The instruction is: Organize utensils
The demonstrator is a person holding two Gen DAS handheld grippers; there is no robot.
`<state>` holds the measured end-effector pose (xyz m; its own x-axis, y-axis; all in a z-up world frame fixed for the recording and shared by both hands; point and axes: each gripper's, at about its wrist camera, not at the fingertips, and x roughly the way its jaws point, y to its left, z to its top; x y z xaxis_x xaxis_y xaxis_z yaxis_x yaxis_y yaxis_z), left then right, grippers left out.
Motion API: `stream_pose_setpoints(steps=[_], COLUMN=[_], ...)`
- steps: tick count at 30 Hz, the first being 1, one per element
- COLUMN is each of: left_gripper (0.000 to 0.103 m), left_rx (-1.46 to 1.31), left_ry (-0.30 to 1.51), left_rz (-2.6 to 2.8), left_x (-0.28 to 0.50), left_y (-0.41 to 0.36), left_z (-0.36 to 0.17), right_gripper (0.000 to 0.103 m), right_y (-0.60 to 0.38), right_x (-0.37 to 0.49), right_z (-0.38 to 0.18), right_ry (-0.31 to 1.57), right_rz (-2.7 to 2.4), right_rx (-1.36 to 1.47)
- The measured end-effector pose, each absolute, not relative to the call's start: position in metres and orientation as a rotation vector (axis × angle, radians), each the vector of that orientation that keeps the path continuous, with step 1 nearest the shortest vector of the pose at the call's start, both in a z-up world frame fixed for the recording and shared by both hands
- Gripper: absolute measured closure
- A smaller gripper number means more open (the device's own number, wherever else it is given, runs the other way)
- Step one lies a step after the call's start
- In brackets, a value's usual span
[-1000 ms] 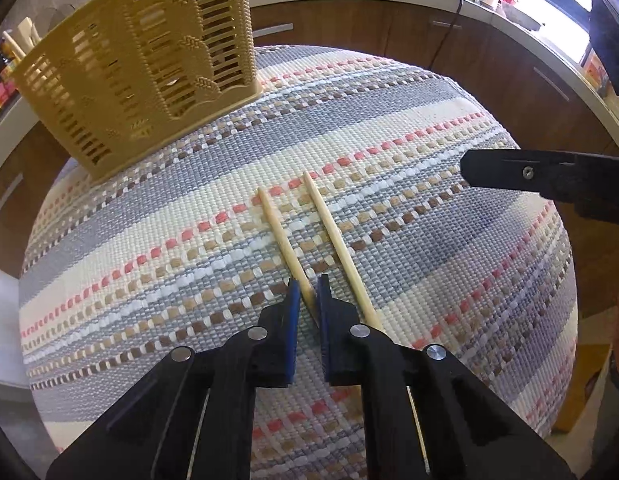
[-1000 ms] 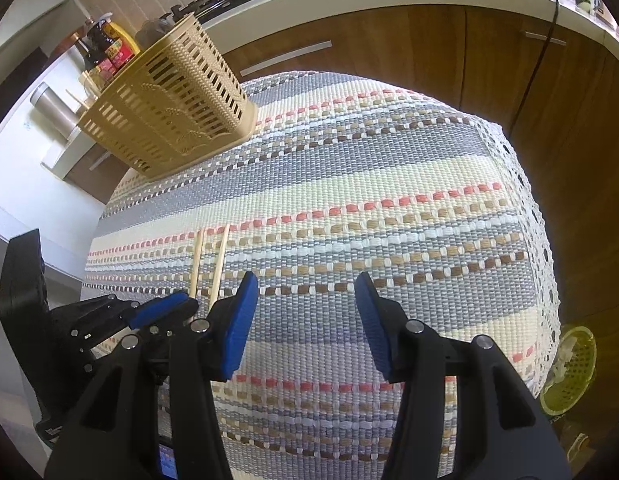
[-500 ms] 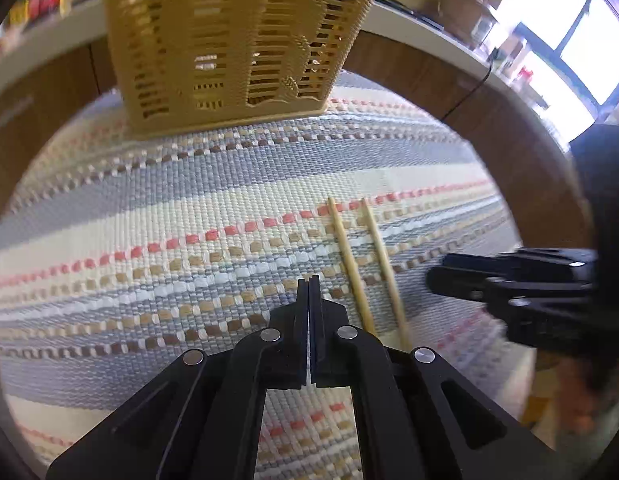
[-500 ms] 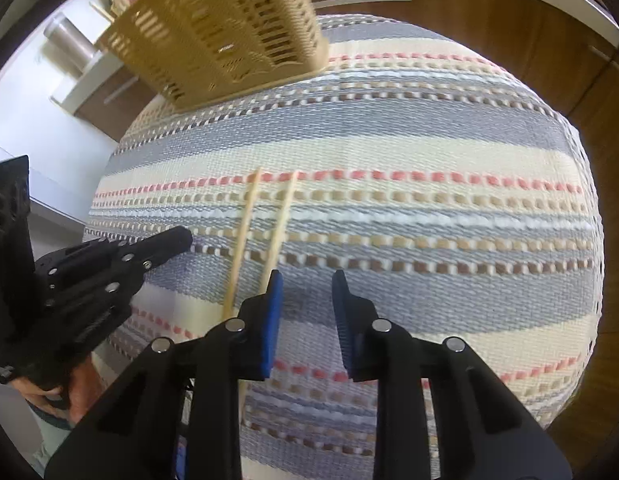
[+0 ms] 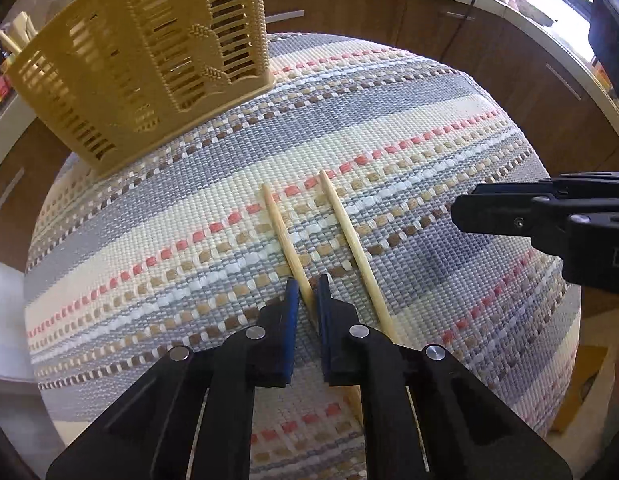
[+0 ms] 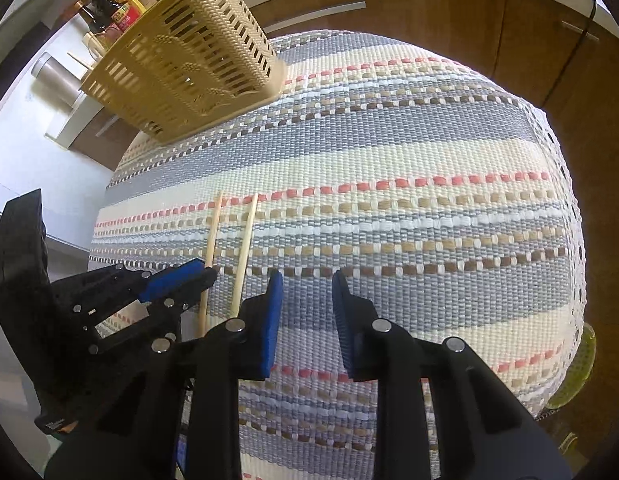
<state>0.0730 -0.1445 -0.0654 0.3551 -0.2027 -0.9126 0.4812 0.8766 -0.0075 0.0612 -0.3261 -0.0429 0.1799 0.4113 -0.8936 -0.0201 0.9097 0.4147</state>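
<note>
chopsticks (image 5: 283,236): pale smooth wood | basket (image 5: 149,60): slotted plastic | tablecloth (image 5: 389,120): coarse woven cloth
</note>
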Motion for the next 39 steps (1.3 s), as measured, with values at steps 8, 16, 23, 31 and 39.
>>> stream_pose_setpoints(steps=[8, 16, 23, 31, 39], left_gripper=[0.103, 0.103, 0.088, 0.088, 0.100], left_rx=[0.142, -0.021, -0.001, 0.182, 0.416], left_ry=[1.104, 1.110, 1.103, 1.179, 1.131], left_rz=[-0.391, -0.445, -0.536, -0.555, -0.444], left_x=[0.084, 0.086, 0.085, 0.097, 0.088], left_y=[-0.095, -0.039, -0.054, -0.125, -0.161], left_z=[-0.056, -0.052, -0.047, -0.066, -0.072], right_gripper=[0.080, 0.080, 0.097, 0.099, 0.099], right_y=[-0.291, -0.241, -0.210, -0.247, -0.269], right_x=[0.061, 0.072, 0.069, 0.062, 0.057], right_z=[-0.046, -0.058, -0.056, -0.056, -0.051], right_ry=[1.409, 1.480, 1.476, 1.469, 1.442], right_rz=[0.375, 0.322, 0.255, 0.235, 0.296], right_rx=[0.284, 0.140, -0.055, -0.015, 0.028])
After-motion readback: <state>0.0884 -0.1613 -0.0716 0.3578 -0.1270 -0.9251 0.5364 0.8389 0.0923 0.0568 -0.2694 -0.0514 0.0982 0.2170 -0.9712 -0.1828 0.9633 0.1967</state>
